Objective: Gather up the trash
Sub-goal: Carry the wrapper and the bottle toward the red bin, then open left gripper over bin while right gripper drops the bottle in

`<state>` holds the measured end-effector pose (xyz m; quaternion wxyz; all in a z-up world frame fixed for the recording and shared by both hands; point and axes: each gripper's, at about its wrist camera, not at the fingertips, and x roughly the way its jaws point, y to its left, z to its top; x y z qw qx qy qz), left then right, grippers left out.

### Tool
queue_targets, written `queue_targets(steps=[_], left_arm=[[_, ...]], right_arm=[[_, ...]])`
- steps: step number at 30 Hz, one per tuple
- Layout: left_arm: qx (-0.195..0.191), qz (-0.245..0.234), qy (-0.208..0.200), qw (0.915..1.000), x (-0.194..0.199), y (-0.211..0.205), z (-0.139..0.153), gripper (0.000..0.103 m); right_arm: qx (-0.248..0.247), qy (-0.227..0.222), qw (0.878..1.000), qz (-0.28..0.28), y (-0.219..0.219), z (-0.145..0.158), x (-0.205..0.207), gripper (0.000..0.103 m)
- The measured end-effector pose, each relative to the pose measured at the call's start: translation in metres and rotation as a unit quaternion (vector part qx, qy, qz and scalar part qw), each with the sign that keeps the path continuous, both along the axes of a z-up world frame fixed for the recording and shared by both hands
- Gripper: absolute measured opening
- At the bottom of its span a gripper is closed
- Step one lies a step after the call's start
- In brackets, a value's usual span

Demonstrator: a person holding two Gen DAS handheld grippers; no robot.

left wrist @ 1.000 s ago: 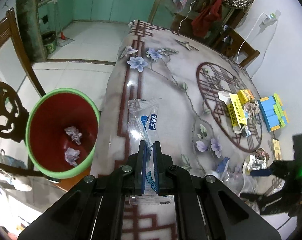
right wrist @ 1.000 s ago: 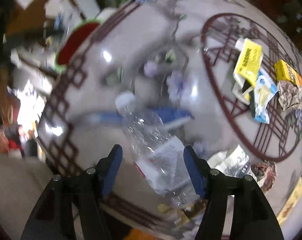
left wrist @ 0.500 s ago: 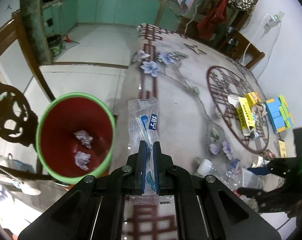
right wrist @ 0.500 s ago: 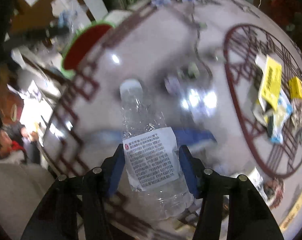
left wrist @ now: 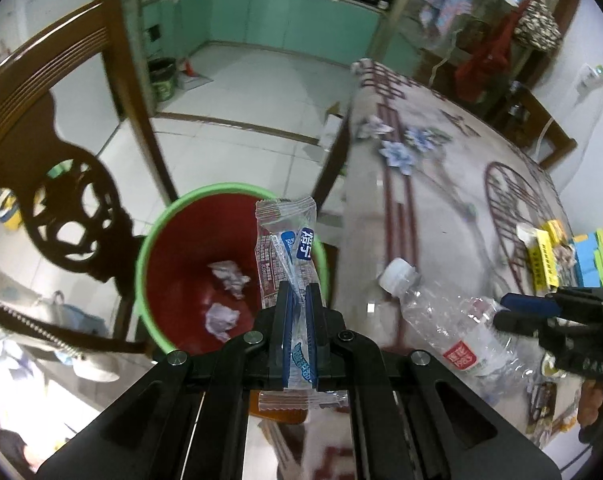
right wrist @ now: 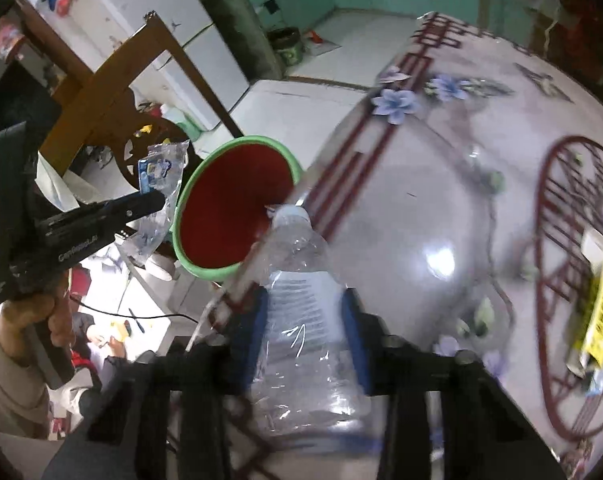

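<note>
Both grippers are loaded and point down toward the bin (left wrist: 149, 264), a red bucket with a green rim standing just off the table (right wrist: 421, 208) edge beside a carved wooden chair (left wrist: 61, 184), placed low so trash can be dropped straight in. Crumpled paper (left wrist: 229, 274) already lies at its bottom. Largest of the carried items is the clear plastic bottle (right wrist: 301, 320), clenched across its labelled body by the right gripper (right wrist: 305, 332), cap forward and aimed at the bin mouth; the blue pads press on both sides of it, so the jaws stand only as wide as the bottle. Smaller is the transparent snack wrapper (left wrist: 287, 248), pinched upright in the left gripper (left wrist: 297, 316), whose jaws are nearly closed on the thin film, with the wrapper's top hanging over the bin's near rim. More litter, yellow cartons (left wrist: 541, 252) among it, waits near the table's far right edge. Releasing over the opening looks like the next need.
</note>
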<state>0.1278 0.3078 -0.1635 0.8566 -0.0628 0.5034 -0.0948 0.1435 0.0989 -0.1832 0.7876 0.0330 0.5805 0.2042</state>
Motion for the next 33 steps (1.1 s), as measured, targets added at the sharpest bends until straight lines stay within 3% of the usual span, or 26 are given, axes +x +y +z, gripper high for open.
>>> queue_targets(steps=[3, 7, 8, 9, 10, 11, 12, 14, 16, 17, 18, 20, 27, 33], left_arm=[[0.002, 0.016, 0.007, 0.9998, 0.003, 0.014, -0.006, 0.006], [0.006, 0.027, 0.018, 0.9994, 0.007, 0.025, -0.015, 0.006], [0.007, 0.027, 0.018, 0.9995, 0.006, 0.027, -0.015, 0.006], [0.008, 0.027, 0.018, 0.9994, 0.005, 0.028, -0.015, 0.006], [0.006, 0.027, 0.02, 0.9994, 0.005, 0.029, -0.016, 0.006], [0.004, 0.028, 0.022, 0.9994, 0.005, 0.03, -0.017, 0.006], [0.001, 0.029, 0.024, 0.9993, 0.004, 0.031, -0.018, 0.006], [-0.005, 0.034, 0.029, 0.999, 0.005, 0.032, -0.022, 0.006], [-0.011, 0.037, 0.034, 0.9987, 0.007, 0.032, -0.026, 0.006], [-0.014, 0.038, 0.036, 0.9985, 0.008, 0.032, -0.028, 0.006], [-0.014, 0.037, 0.036, 0.9986, 0.008, 0.031, -0.027, 0.006], [-0.01, 0.033, 0.032, 0.9989, 0.007, 0.031, -0.025, 0.006], [-0.001, 0.045, 0.035, 0.9984, 0.013, 0.041, -0.029, 0.006], [0.017, 0.045, 0.051, 0.9976, 0.018, 0.043, -0.041, 0.006]], right_arm=[[0.013, 0.009, 1.0, -0.002, 0.011, -0.008, 0.018, 0.0], [-0.028, 0.008, 1.0, 0.004, 0.029, -0.008, 0.028, 0.002], [-0.048, 0.008, 0.999, 0.01, 0.032, -0.005, 0.026, 0.011], [-0.069, 0.0, 0.997, 0.016, 0.035, -0.002, 0.021, 0.03], [-0.081, -0.014, 0.996, 0.022, 0.037, 0.002, 0.015, 0.042], [-0.089, -0.03, 0.995, 0.031, 0.041, 0.004, 0.009, 0.068], [-0.104, -0.047, 0.992, 0.058, 0.053, 0.003, -0.003, 0.083], [-0.135, -0.042, 0.983, 0.116, 0.075, -0.015, -0.017, 0.084], [-0.151, -0.006, 0.975, 0.163, 0.092, -0.04, -0.027, 0.084], [-0.165, 0.011, 0.972, 0.168, 0.095, -0.054, -0.029, 0.082], [-0.174, 0.021, 0.97, 0.168, 0.095, -0.062, -0.029, 0.068], [-0.166, 0.029, 0.972, 0.166, 0.094, -0.07, -0.028, 0.066], [-0.115, -0.018, 0.986, 0.119, 0.083, -0.035, 0.005, 0.063], [-0.097, -0.049, 0.988, 0.106, 0.105, -0.012, 0.038, 0.063]])
